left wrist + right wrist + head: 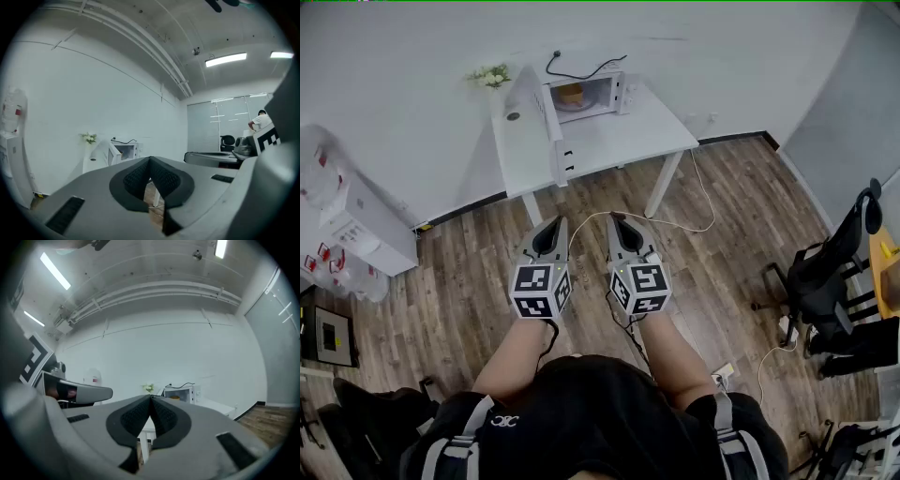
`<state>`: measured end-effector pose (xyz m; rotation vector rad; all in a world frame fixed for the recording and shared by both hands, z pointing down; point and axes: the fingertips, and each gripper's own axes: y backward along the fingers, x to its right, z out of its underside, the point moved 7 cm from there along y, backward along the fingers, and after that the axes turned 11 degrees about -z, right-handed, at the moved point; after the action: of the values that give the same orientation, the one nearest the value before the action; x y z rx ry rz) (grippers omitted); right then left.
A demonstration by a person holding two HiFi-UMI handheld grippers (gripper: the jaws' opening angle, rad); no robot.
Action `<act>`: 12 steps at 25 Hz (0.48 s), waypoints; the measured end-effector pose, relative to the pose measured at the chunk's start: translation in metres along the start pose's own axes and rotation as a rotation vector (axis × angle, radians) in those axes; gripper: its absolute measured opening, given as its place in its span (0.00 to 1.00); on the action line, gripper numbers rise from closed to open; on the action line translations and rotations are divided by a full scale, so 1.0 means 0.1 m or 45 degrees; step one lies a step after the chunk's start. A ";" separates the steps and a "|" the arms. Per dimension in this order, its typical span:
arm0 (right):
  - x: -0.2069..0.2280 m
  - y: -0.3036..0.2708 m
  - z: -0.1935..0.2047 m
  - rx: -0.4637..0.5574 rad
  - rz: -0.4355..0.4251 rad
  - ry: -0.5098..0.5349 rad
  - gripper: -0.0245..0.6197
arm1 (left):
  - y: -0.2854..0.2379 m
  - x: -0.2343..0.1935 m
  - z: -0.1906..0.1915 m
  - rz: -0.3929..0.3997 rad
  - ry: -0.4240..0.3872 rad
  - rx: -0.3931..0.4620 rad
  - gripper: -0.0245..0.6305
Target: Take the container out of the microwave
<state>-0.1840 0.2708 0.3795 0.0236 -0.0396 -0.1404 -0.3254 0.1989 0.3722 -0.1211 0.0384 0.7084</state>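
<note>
A white microwave (586, 93) stands on a white table (652, 127) by the far wall, its door (549, 134) swung wide open toward me. Inside sits an orange-brown container (571, 94). The microwave (124, 151) also shows small in the left gripper view, and the microwave (180, 393) in the right gripper view. My left gripper (557, 223) and right gripper (616, 219) are held side by side over the wooden floor, well short of the table. Both point level at the microwave. Both are shut with nothing between their tips.
A small vase of flowers (492, 76) stands at the table's back left corner. A power cable (694, 202) trails across the floor near the table leg (664, 184). White cabinets (358, 225) stand at the left, black chairs (825, 277) at the right.
</note>
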 end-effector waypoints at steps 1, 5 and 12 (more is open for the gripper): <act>-0.02 0.03 -0.01 0.002 -0.001 -0.001 0.04 | 0.03 0.01 -0.01 0.001 -0.001 0.003 0.06; -0.13 0.10 -0.05 0.014 -0.003 0.007 0.04 | 0.14 0.02 -0.03 0.008 -0.006 0.008 0.06; -0.35 0.12 -0.10 0.048 0.008 0.067 0.04 | 0.28 -0.06 -0.08 0.040 -0.010 0.040 0.06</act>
<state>-0.2163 0.2878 0.3686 0.0649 0.0099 -0.1325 -0.3480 0.2154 0.3623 -0.0876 0.0437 0.7392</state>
